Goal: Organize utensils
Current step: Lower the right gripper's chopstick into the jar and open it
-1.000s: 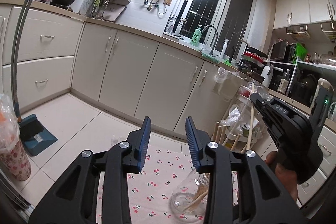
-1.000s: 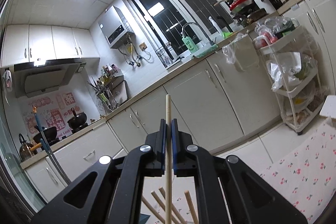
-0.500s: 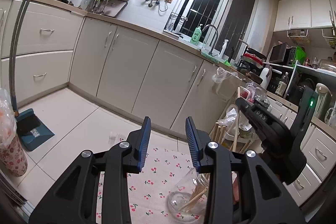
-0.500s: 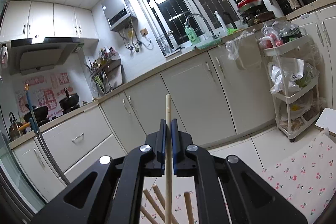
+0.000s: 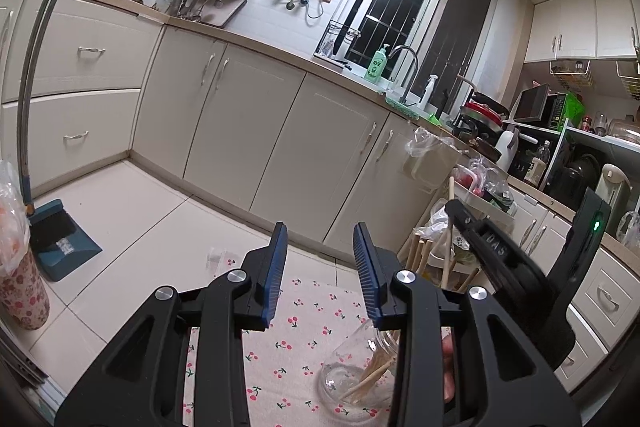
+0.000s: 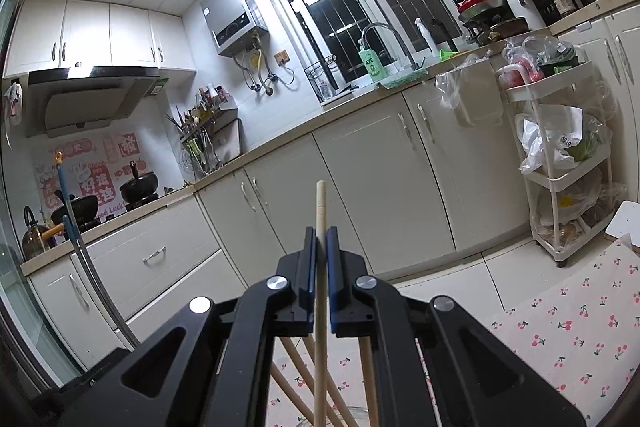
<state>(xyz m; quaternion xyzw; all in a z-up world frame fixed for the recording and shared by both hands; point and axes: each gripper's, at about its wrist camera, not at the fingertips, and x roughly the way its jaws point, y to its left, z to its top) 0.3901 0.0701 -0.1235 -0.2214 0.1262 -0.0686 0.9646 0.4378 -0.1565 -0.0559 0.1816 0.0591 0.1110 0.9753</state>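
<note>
In the left wrist view a clear glass jar [image 5: 344, 387] stands on a cherry-print cloth [image 5: 296, 323], with several wooden chopsticks [image 5: 372, 375] leaning inside it. My left gripper [image 5: 320, 263] hovers above and just left of the jar, open, with nothing between its blue pads. My right gripper [image 5: 460, 211] comes in from the right above the jar, shut on one pale chopstick [image 5: 451, 195] held upright. In the right wrist view that gripper [image 6: 320, 243] pinches the chopstick [image 6: 321, 207], and other chopsticks [image 6: 298, 367] fan out below it.
White base cabinets [image 5: 240, 131] run along the back under a counter with a sink. A broom and blue dustpan [image 5: 60, 243] and a floral bin [image 5: 20, 299] stand on the left. A white cart [image 6: 560, 179] stuffed with bags is on the right.
In the left wrist view the right gripper and its chopstick have shifted left, closer over the jar. The left gripper's jaws stay as they were.
</note>
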